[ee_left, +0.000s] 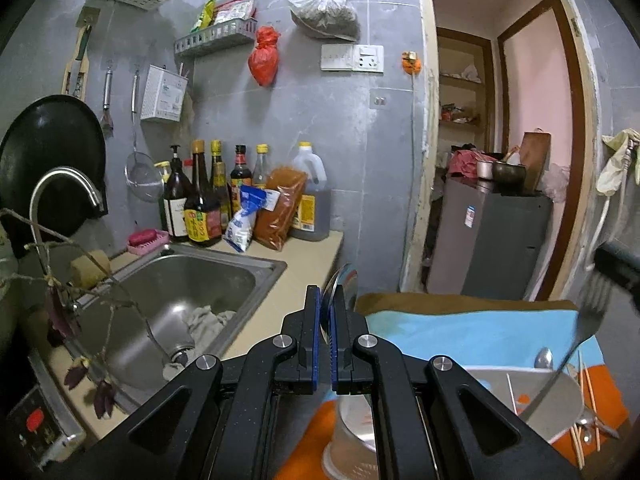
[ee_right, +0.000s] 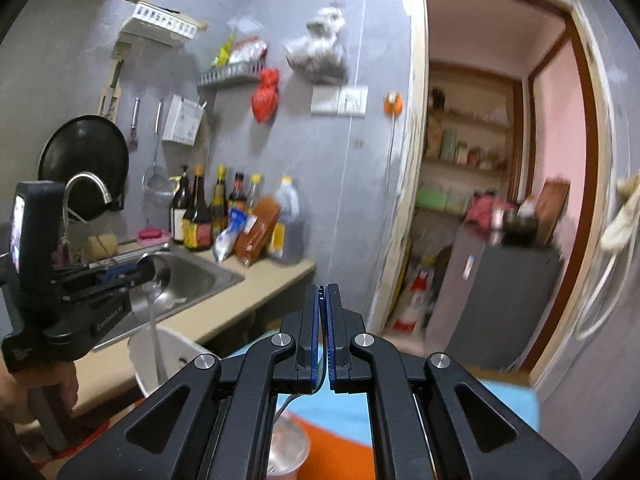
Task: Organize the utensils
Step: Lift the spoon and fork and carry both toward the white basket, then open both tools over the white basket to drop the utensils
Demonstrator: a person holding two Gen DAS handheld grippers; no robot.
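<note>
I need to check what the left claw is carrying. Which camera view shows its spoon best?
The right wrist view: the spoon shows side-on, bowl in the left claw, handle hanging toward a white cup. The left wrist view shows only the spoon's bowl edge-on between its own pads.

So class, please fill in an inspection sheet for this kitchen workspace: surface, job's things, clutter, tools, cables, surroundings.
Surface: blue and orange cloth beside the counter's sink.
Job's things: spoon, its handle reaching down into the cup; fork raised above the metal tray; chopsticks and a second spoon on that tray.
Clutter: sauce bottles and packets behind the sink; rag in the basin.
Tools: left tool shut on the spoon; right tool shut on the fork.
Cables: thin cord hanging down the wall.
Surroundings: grey tiled wall with hanging utensils; open doorway with a fridge.
</note>
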